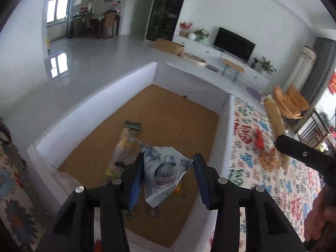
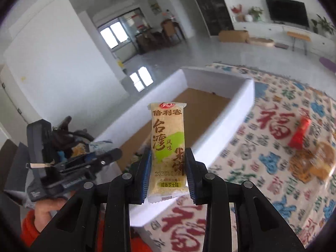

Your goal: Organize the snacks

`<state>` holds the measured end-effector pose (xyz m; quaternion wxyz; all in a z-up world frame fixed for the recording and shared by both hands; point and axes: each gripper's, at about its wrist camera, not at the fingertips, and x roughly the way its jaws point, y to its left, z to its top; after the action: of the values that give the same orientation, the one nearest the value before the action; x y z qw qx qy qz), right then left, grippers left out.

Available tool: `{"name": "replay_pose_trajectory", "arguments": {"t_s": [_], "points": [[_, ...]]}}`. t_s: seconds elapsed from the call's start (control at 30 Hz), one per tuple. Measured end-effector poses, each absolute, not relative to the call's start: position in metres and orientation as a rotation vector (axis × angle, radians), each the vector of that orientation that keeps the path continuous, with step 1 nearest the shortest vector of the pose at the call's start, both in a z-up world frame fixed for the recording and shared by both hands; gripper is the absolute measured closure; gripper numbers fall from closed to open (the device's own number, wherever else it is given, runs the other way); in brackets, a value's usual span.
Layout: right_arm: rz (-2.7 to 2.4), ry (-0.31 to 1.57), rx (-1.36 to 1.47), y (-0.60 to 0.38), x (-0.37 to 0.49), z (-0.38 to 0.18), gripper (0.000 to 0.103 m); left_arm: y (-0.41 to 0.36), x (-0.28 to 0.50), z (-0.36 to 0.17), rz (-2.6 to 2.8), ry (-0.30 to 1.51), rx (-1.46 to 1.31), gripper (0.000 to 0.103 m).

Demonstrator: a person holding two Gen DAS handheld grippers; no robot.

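Observation:
My left gripper [image 1: 168,168] hangs over the white box [image 1: 88,113] with a brown floor. A blue-and-white snack packet [image 1: 164,172] sits between its fingers, touching the left pad; there is a gap at the right pad. My right gripper [image 2: 168,163] is shut on a yellow-green rice cracker packet [image 2: 168,142], held upright beside the box [image 2: 237,105]. That packet also shows in the left wrist view [image 1: 275,121]. Snack packets [image 1: 128,138] lie inside the box.
A patterned tablecloth [image 2: 262,168] covers the table right of the box. On it lie a red packet [image 2: 300,134] and an orange snack bag [image 2: 313,161]. The left gripper [image 2: 69,163] appears at the left of the right wrist view.

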<state>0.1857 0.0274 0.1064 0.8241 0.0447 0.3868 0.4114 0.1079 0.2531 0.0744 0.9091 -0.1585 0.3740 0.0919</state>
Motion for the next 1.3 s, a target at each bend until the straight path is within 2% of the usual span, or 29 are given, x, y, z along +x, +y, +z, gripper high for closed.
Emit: {"name": "replay_pose_trajectory", "arguments": {"t_s": [0.03, 0.07, 0.1, 0.13, 0.33, 0.4, 0.5, 0.57, 0.8, 1.0, 1.3], "points": [[0.903, 0.829, 0.107, 0.044, 0.188, 0.104, 0.066, 0.262, 0.111, 0.069, 0.235, 0.787, -0.322, 0.039], [0.931, 0.845, 0.119, 0.058, 0.191, 0.101, 0.064, 0.271, 0.111, 0.063, 0.282, 0.799, -0.32, 0.029], [0.957, 0.868, 0.127, 0.068, 0.193, 0.097, 0.05, 0.277, 0.108, 0.059, 0.319, 0.797, -0.321, 0.015], [0.967, 0.885, 0.134, 0.072, 0.193, 0.094, 0.043, 0.281, 0.102, 0.056, 0.341, 0.784, -0.323, 0.014], [0.85, 0.842, -0.004, 0.022, 0.169, 0.059, 0.036, 0.245, 0.067, 0.043, 0.257, 0.756, -0.372, 0.013], [0.747, 0.841, -0.088, -0.012, 0.164, 0.031, 0.036, 0.208, 0.056, 0.048, 0.163, 0.737, -0.368, 0.011], [0.551, 0.854, -0.184, -0.082, 0.155, -0.015, 0.036, 0.142, 0.052, 0.05, -0.021, 0.731, -0.335, 0.002], [0.43, 0.873, -0.201, -0.13, 0.148, -0.036, 0.037, 0.097, 0.054, 0.047, -0.135, 0.756, -0.292, 0.002], [0.193, 0.905, -0.096, -0.233, 0.128, -0.068, 0.035, -0.008, 0.096, -0.014, -0.212, 0.896, -0.156, 0.002], [0.129, 0.882, -0.075, -0.236, 0.127, -0.069, 0.024, -0.016, 0.111, -0.065, -0.096, 0.938, -0.066, 0.002], [0.131, 0.885, -0.073, -0.233, 0.129, -0.07, 0.022, -0.022, 0.111, -0.076, -0.043, 0.943, 0.012, 0.0]]}}
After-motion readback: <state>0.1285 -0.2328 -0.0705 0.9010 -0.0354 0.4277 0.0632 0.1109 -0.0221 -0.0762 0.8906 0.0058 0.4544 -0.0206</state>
